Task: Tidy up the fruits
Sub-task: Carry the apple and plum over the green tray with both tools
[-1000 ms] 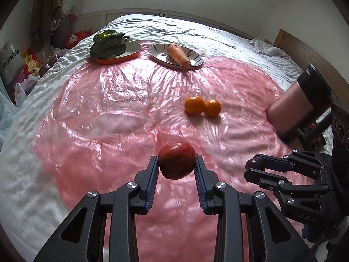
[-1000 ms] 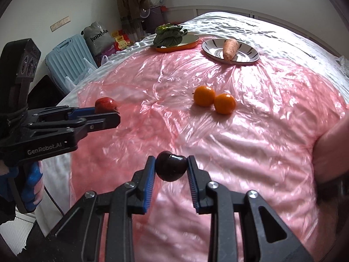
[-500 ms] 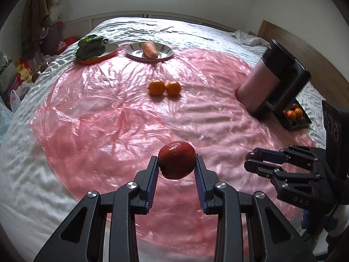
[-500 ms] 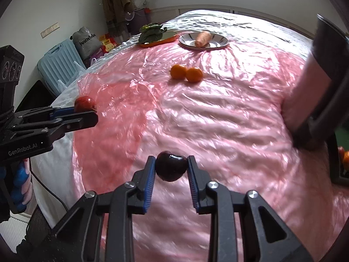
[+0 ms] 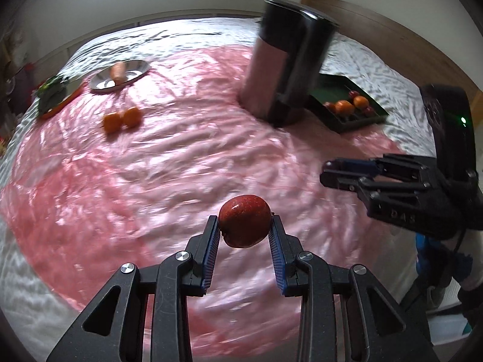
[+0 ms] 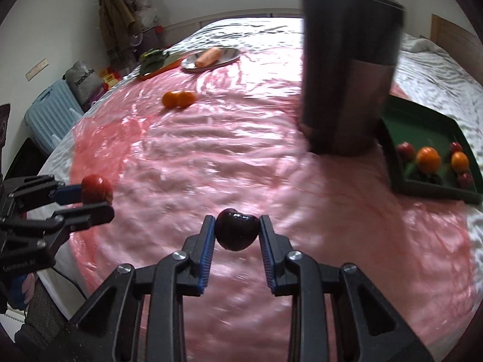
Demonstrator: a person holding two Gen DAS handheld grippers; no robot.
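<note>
Left gripper is clamped on a red apple: glossy, round, mottled red skin with a bright highlight on top, pinched at its sides between the blue-ribbed pads and carried clear above the pink plastic sheet. From the right wrist view the same apple shows at far left, between the left gripper's tips.

Right gripper is closed around a dark fruit: near-black maroon, heart-shaped with a dimple on top, smaller than the apple, also held off the sheet. In the left wrist view the right gripper is seen side-on and its fruit is hidden.

Green tray sits on the bed at right, just behind and beside a tall dark cylinder. Tray already has two oranges plus several small red fruits.

Two more oranges lie touching each other on the sheet, well apart from the tray. Further back: a plate with a carrot, and next to it an orange-rimmed plate with leafy greens.

Motion blur on both views.
</note>
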